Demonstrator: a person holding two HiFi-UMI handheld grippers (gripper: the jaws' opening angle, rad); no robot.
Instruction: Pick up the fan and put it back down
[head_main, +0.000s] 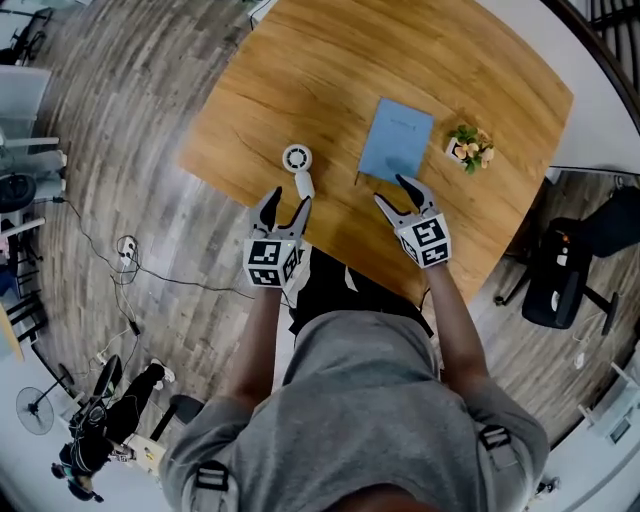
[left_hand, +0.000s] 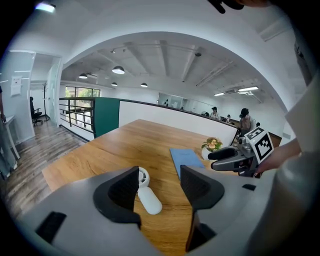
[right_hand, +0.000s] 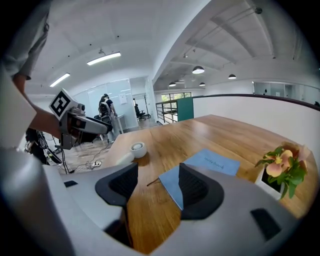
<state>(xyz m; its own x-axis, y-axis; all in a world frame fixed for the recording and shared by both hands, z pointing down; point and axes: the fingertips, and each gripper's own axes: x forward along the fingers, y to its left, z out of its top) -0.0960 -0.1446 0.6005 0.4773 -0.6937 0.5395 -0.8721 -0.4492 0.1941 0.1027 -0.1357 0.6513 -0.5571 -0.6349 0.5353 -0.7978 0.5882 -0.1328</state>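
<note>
Two grippers hover over the near edge of the wooden tabletop (head_main: 300, 70), one in each of the person's hands, and neither holds anything. The left gripper (head_main: 287, 205) points at the fan (head_main: 298, 165), with its fingers (left_hand: 122, 190) spread apart and only bare wood and the fan in the gap between them. In the left gripper view the fan (left_hand: 146, 194) lies just ahead of the fingertips and toward the left finger, which hides part of its round head. The pads do not press on it.

The fan is small and white. It lies flat on the tabletop near the front left edge, with its round head farther from the person and its handle pointing back toward the left gripper. From the head view the handle's end is just beside that gripper's fingertips; I cannot tell whether they touch.

The right gripper (head_main: 395, 195) is also open, its fingers (right_hand: 197, 187) well apart over the near corner of a blue notebook (head_main: 397, 140), with nothing clamped. The notebook lies flat to the right of the fan and apart from it. Just beside the notebook's far right corner stands a small potted plant (head_main: 468, 148) with pale flowers. A black chair (head_main: 560, 275) stands on the floor past the tabletop's right edge, and cables (head_main: 125, 250) trail over the floor on the left.
</note>
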